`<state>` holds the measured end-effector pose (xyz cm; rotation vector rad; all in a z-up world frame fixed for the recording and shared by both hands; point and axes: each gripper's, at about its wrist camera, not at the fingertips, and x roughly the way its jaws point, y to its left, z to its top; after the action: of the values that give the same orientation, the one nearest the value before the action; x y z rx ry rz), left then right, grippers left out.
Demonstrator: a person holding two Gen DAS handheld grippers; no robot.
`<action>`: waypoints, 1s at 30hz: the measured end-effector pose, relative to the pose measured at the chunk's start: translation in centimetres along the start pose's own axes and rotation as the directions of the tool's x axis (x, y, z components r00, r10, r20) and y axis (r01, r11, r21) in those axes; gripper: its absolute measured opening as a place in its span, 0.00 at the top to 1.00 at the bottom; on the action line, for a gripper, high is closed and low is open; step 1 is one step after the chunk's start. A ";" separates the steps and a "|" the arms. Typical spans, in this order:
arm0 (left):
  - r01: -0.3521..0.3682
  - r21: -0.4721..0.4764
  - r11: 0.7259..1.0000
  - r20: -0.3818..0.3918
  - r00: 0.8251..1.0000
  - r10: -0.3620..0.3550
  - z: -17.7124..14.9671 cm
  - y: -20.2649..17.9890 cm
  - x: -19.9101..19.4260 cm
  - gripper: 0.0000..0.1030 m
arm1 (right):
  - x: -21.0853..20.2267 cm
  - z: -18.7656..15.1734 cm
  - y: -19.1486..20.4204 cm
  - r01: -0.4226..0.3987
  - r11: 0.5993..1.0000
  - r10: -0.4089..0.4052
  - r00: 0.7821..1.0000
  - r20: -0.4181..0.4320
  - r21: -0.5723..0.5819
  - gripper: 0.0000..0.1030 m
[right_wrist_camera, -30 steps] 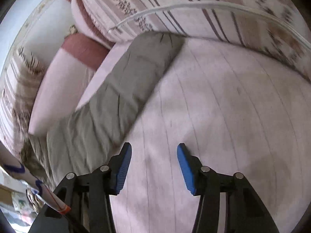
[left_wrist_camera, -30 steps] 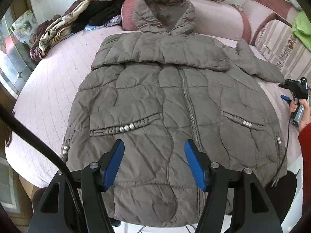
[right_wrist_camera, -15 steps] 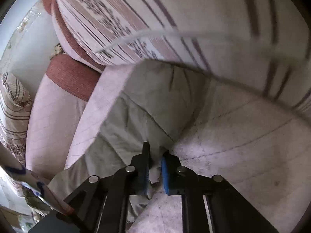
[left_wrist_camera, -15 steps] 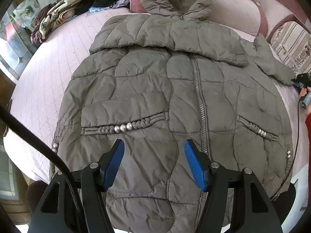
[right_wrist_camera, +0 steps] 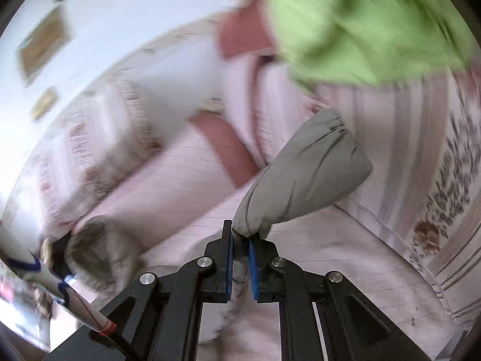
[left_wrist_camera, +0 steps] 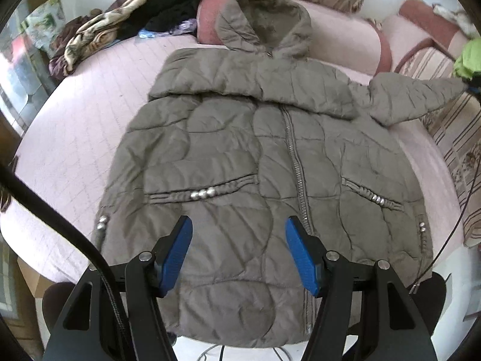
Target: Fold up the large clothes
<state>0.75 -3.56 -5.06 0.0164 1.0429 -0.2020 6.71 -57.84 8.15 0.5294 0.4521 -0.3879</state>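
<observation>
Coat sleeve now rises off the bed, pinched in right claw; left claw hovers wide.

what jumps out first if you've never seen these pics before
A big grey-brown quilted hooded coat lies spread front-up across the pink bed. Its right sleeve is lifted off the bed, pinched in the shut right claw, while the left claw hovers open above the hem.
</observation>
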 end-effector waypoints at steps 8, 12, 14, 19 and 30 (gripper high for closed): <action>-0.002 -0.091 0.996 0.055 0.998 0.007 -1.4 4.1 -3.1 0.39 | -1.7 -7.2 17.7 -0.297 0.920 0.265 0.952 -0.155 -0.257 0.91; -0.041 -0.108 0.993 0.081 0.995 0.050 -2.0 5.8 -3.9 0.39 | 0.8 -14.3 24.0 -0.377 0.871 0.284 0.910 -0.303 -0.316 0.91; -0.056 -0.122 0.991 0.081 0.995 0.066 -2.1 6.8 -3.9 0.39 | 3.0 -18.5 26.4 -0.400 0.854 0.267 0.886 -0.379 -0.334 0.91; -0.077 -0.169 0.983 0.071 0.993 0.090 -2.0 9.5 -3.5 0.39 | 9.0 -28.6 30.0 -0.405 0.826 0.164 0.839 -0.518 -0.393 0.91; -0.087 -0.182 0.979 0.113 0.988 0.108 3.2 12.3 -2.2 0.33 | 9.3 -31.6 28.4 -0.431 0.810 0.180 0.829 -0.530 -0.398 0.32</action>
<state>4.55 8.50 -2.54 -0.1042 0.9318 -0.0201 17.80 -19.81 -9.79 0.1659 0.8940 0.2042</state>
